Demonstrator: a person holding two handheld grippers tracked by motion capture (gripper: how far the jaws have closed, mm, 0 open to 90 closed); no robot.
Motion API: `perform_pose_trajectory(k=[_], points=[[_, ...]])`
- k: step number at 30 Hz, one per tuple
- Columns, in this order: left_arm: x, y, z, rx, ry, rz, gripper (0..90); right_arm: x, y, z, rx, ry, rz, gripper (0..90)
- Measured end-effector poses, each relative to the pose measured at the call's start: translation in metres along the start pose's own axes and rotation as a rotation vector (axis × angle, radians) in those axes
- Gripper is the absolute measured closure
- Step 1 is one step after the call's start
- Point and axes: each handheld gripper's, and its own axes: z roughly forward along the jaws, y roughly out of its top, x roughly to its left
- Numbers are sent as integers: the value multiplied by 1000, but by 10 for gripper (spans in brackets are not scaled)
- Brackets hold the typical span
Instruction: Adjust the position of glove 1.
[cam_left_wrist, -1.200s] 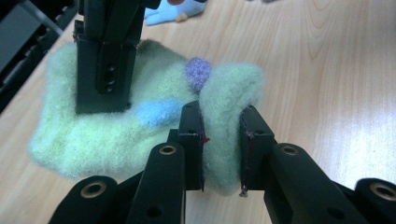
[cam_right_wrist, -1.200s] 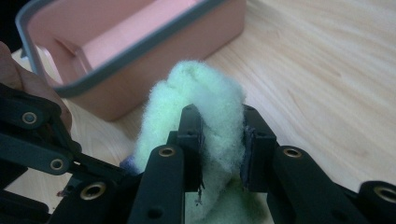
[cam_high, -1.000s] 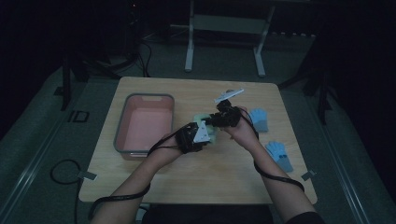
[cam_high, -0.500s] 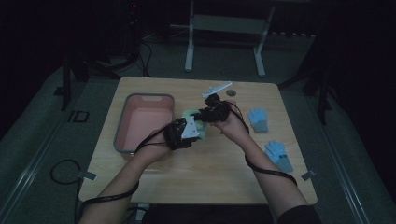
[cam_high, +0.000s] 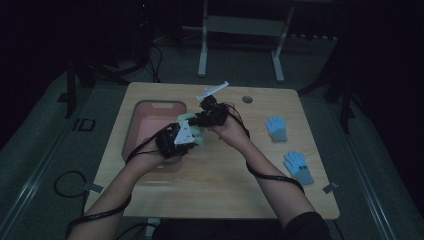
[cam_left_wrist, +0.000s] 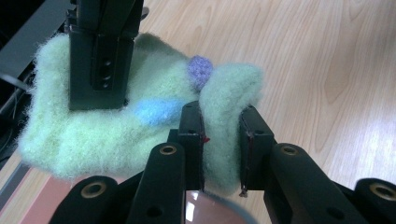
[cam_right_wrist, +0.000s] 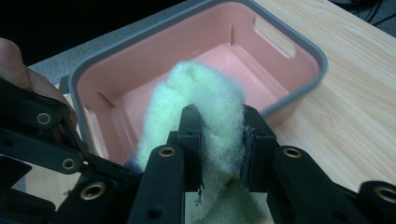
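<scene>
Both grippers hold one fluffy pale green glove (cam_high: 191, 123) with blue and purple fingertips above the table, beside the pink bin (cam_high: 137, 131). My left gripper (cam_left_wrist: 223, 144) is shut on a fold of the green glove (cam_left_wrist: 116, 126); the right gripper's jaw pinches it farther off at the upper left of the left gripper view. My right gripper (cam_right_wrist: 222, 142) is shut on another bunch of the green glove (cam_right_wrist: 205, 102), with the pink bin (cam_right_wrist: 289, 100) just beyond it. In the high view the left gripper (cam_high: 175, 140) and right gripper (cam_high: 207, 116) sit close together at the bin's right rim.
The grey-rimmed pink bin looks bare inside. Two blue gloves lie on the table's right side, one (cam_high: 276, 128) farther back and one (cam_high: 298, 166) nearer the front edge. A round hole (cam_high: 247, 99) sits near the far edge of the wooden table (cam_high: 220, 185).
Both hands have carried the green glove leftward and slightly up, from the table's middle to the right rim of the pink bin. The grips have not changed.
</scene>
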Motion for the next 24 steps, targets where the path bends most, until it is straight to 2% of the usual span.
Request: perform_pose_trajectory(k=[13,24], points=[[15,-31,-20,39,20,-28,745,19,25,35,-1,35,-28,734],[30,-55,-36,78,26,-32,746,33,44,63,8,56,-47,734]])
